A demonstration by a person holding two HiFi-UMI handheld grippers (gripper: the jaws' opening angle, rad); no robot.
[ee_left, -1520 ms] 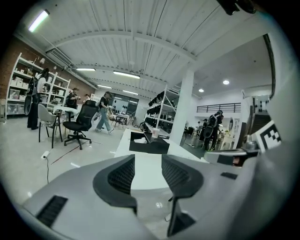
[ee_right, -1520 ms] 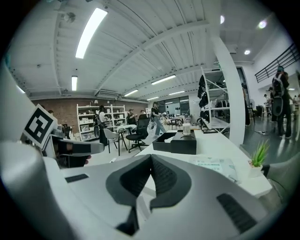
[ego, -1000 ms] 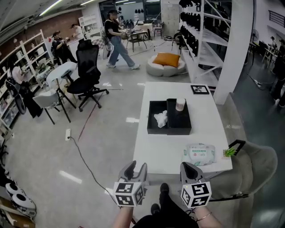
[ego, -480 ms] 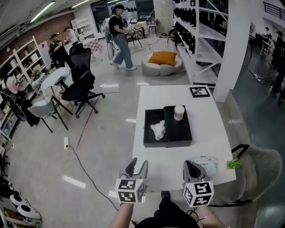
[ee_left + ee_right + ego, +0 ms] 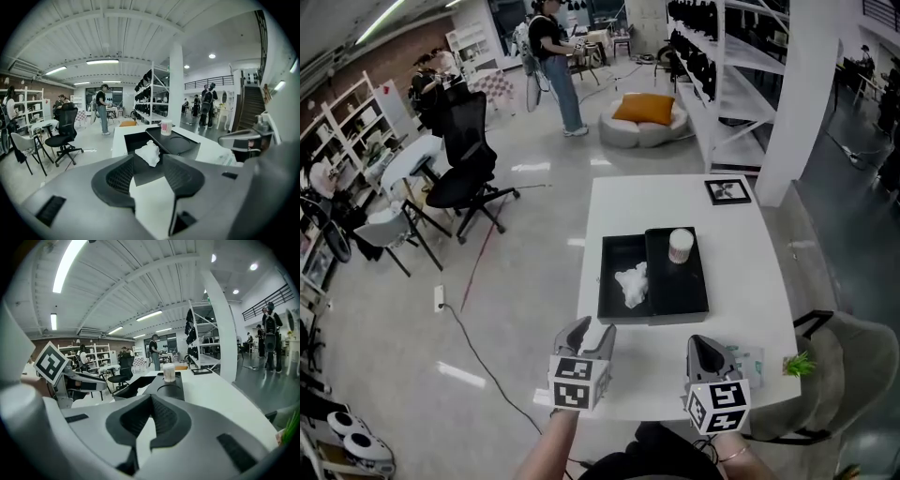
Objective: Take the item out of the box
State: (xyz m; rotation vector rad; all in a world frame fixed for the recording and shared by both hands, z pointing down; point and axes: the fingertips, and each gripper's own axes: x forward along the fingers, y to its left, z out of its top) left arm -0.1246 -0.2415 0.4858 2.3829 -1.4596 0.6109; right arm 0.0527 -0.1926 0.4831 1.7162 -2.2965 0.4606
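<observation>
Both claws have come forward since a second ago, and now they hang over the near edge of the white table [image 5: 741,272], with the black box [image 5: 606,281] closer ahead of us. We see the box standing open. A crumpled white wad [image 5: 632,283] lies in its left part, and a cup [image 5: 680,245] stands upright at the far end of the black lid [image 5: 684,286] that lies alongside on the right. Our left claw [image 5: 589,330] has just been spreading its jaws, which stand apart with nothing between them. The wad lies straight ahead of that claw, well apart from it, inside the box. Our right claw [image 5: 705,345] has its jaw tips together and empty, just beside a pack of wipes [image 5: 750,360].
</observation>
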